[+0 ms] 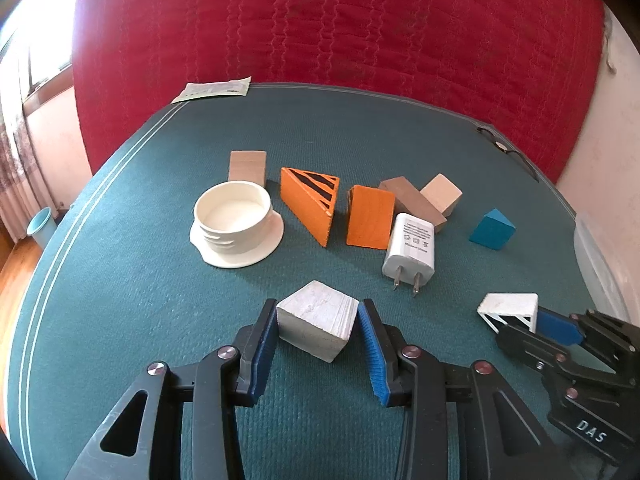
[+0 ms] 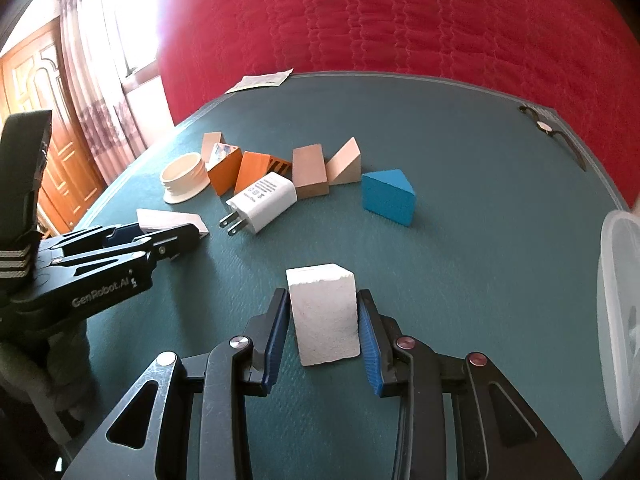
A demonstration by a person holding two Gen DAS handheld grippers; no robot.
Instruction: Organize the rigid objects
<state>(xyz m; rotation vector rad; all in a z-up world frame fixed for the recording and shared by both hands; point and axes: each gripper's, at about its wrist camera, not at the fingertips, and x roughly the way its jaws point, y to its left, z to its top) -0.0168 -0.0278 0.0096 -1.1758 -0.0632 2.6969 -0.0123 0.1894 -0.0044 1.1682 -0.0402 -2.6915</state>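
My left gripper (image 1: pixel 318 312) stands around a white wedge block (image 1: pixel 316 326) on the green table; its pads touch or nearly touch the block's sides. It also shows in the right wrist view (image 2: pixel 192 232) with that block (image 2: pixel 172 220). My right gripper (image 2: pixel 323 304) stands around a white rectangular block (image 2: pixel 326 314), pads against its sides; in the left wrist view (image 1: pixel 532 320) that block (image 1: pixel 508 308) looks like a white bracket. Behind lie a white charger plug (image 1: pixel 410 252), two orange wedges (image 1: pixel 308 204), wooden blocks (image 1: pixel 440 196), a blue wedge (image 1: pixel 492 230) and a cream ring-shaped lid (image 1: pixel 236 224).
A clear plastic container (image 2: pixel 618 320) stands at the right table edge. A paper leaflet (image 1: pixel 214 90) lies at the far left corner and a black cable (image 1: pixel 508 152) at the far right. A red quilted cover (image 1: pixel 340 28) rises behind the table.
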